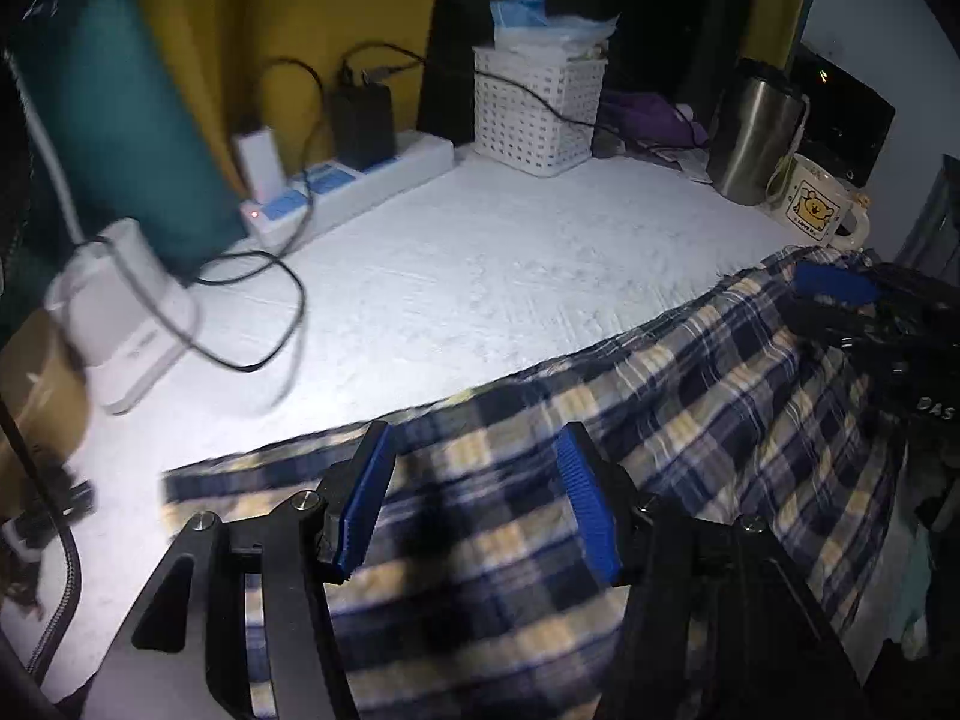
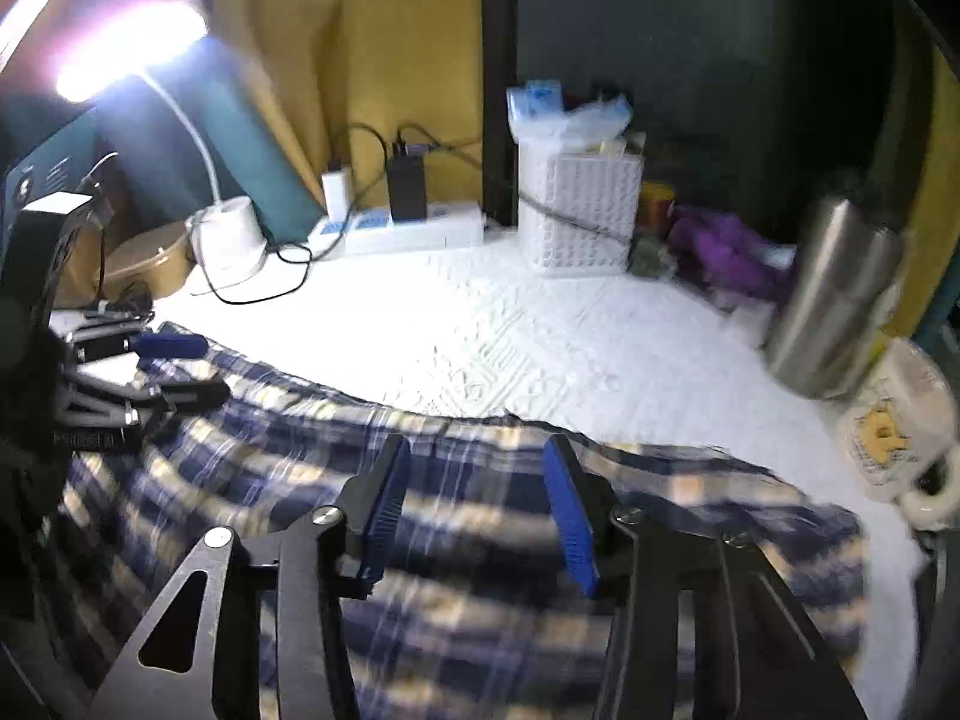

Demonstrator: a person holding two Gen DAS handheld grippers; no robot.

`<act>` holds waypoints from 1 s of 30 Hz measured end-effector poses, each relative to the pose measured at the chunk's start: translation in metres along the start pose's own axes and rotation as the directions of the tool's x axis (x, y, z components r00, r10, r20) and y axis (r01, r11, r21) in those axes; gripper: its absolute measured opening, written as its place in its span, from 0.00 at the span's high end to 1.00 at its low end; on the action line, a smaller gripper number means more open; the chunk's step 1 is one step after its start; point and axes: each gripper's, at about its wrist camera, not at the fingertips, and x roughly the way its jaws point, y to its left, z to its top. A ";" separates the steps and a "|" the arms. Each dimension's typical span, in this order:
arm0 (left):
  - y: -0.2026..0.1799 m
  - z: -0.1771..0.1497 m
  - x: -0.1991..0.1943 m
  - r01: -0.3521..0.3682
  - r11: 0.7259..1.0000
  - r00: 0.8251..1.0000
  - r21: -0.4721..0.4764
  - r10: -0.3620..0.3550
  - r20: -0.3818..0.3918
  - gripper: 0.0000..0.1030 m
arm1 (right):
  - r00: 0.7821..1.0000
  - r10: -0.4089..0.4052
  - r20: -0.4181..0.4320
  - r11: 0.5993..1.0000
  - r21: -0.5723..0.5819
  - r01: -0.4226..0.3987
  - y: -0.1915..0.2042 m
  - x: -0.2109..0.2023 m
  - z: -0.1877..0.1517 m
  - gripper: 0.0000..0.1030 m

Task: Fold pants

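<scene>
The plaid pants, navy, blue and cream, lie spread over the near part of the white table; they also show in the right wrist view. My left gripper is open, its blue pads wide apart just above the cloth near its far edge. My right gripper is open too, above the cloth, nothing between its pads. The right gripper also appears at the right of the left wrist view, and the left gripper at the left of the right wrist view, both over the pants.
Along the back stand a white desk lamp with black cable, a power strip with chargers, a white lattice basket, purple cloth, a steel tumbler and a bear mug. A brown box sits at left.
</scene>
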 end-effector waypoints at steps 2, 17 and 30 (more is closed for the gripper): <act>-0.001 0.007 0.017 0.025 1.000 0.999 -0.008 -0.025 -0.021 0.45 | 0.998 0.003 -0.060 1.000 0.011 -0.003 -0.002 0.025 0.002 0.55; 0.004 0.011 0.035 0.043 0.998 0.999 -0.042 -0.043 -0.010 0.42 | 0.996 -0.019 -0.086 1.000 0.015 0.021 0.010 0.050 0.019 0.55; 0.009 0.000 0.022 -0.039 0.997 0.999 -0.064 0.041 0.022 0.42 | 0.994 -0.027 -0.102 1.000 -0.006 0.027 0.026 0.035 0.005 0.55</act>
